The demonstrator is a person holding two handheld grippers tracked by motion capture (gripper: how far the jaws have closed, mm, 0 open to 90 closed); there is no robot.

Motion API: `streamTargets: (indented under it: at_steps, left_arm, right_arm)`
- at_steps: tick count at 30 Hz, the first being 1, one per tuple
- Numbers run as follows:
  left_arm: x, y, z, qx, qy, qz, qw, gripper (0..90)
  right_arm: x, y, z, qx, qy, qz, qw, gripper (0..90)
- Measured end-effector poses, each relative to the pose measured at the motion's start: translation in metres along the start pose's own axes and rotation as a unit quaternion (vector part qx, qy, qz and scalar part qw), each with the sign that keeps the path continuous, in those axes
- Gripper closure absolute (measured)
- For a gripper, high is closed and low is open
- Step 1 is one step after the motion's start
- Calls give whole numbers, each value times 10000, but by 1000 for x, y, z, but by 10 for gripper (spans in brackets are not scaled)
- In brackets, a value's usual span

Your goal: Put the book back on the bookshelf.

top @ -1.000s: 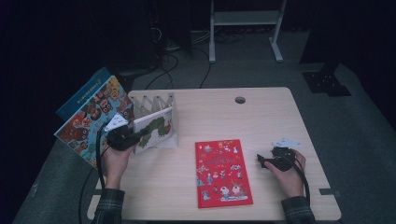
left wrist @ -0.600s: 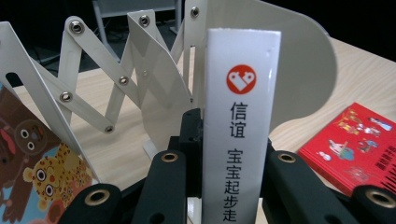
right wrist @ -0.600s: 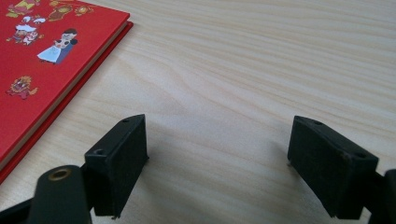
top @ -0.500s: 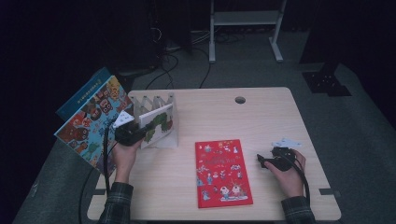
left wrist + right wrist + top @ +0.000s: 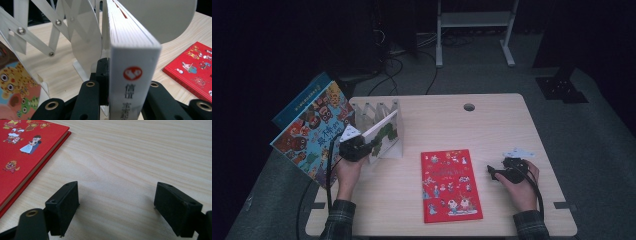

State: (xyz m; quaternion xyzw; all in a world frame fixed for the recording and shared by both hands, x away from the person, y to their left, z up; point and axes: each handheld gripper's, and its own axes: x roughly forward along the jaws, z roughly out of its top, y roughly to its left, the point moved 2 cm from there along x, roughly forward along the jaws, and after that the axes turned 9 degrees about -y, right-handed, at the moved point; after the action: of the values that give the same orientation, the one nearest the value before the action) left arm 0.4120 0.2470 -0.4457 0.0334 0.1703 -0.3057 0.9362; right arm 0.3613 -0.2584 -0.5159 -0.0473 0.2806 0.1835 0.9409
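Note:
A thick white book (image 5: 385, 132) stands on edge, tilted, at the white folding book rack (image 5: 373, 109) on the table's left. My left gripper (image 5: 371, 145) is shut on its spine end. In the left gripper view the book (image 5: 130, 50) rises between the jaws of that gripper (image 5: 125, 100), with rack dividers (image 5: 85, 40) on either side of it. A red picture book (image 5: 449, 184) lies flat in the middle of the table. To its right my right gripper (image 5: 490, 172) rests low on the table, open; nothing is between its jaws (image 5: 116, 205) but bare wood.
A large colourful picture book (image 5: 314, 132) leans off the table's left edge, beside the rack. The red book's corner (image 5: 22, 150) lies left of the right gripper. The wooden table (image 5: 492, 130) has a cable hole (image 5: 469, 107) at the back.
My left gripper has carried the white book slightly down and to the right, closer into the rack. The right gripper has stayed where it was.

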Motion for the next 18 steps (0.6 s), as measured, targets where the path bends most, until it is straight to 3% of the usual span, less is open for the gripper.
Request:
streamTargets:
  at_steps: [9, 15, 18]
  left_arm:
    - [8, 0, -11, 2, 283, 23, 9996, 743]
    - [8, 1, -13, 11, 266, -33, 9996, 730]
    - [5, 1, -13, -9, 279, -18, 9996, 638]
  right_arm:
    - [0, 0, 0, 0, 1, 1, 10000, 187]
    - [0, 0, 0, -8, 2, 6, 10000, 188]
    - [0, 0, 0, -7, 2, 6, 10000, 188]
